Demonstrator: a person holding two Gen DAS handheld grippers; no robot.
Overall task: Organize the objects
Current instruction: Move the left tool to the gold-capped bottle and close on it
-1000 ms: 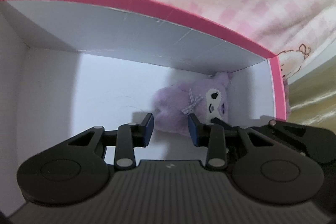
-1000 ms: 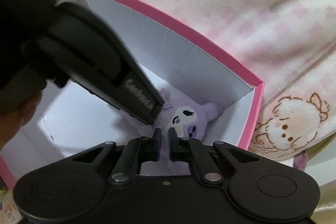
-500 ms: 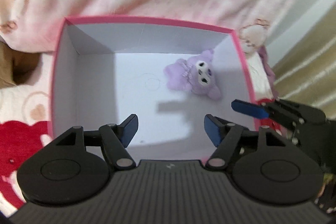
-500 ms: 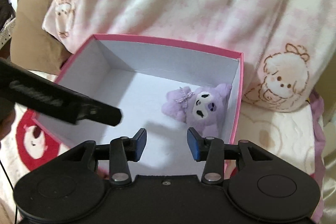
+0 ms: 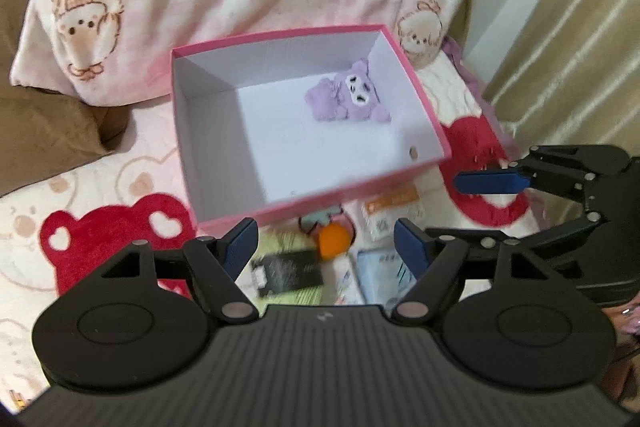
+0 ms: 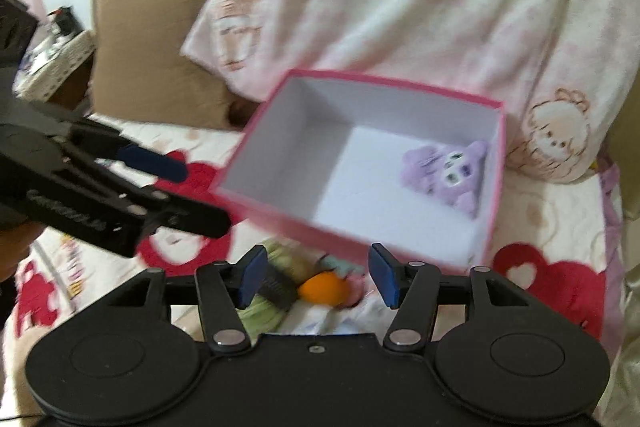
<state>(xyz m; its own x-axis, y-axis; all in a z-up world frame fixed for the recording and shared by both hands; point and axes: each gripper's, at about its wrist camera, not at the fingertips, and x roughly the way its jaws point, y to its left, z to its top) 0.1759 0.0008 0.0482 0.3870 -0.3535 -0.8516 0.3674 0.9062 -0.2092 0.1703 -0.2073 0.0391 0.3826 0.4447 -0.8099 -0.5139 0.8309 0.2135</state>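
Both grippers pulled back from pink box (image 5: pixel 424 115); left gripper (image 5: pixel 324 247) and right gripper (image 6: pixel 314 275) spread wide, empty; purple plush (image 5: pixel 346 97) stays inside

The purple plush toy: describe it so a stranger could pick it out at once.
Find the pink box with white inside walls, sitting on the bear-print bedding. The purple plush toy lies alone on its floor, near the far right corner. Its pale violet fur and white face with dark eyes separate it from the orange ball and packets lying outside the box.
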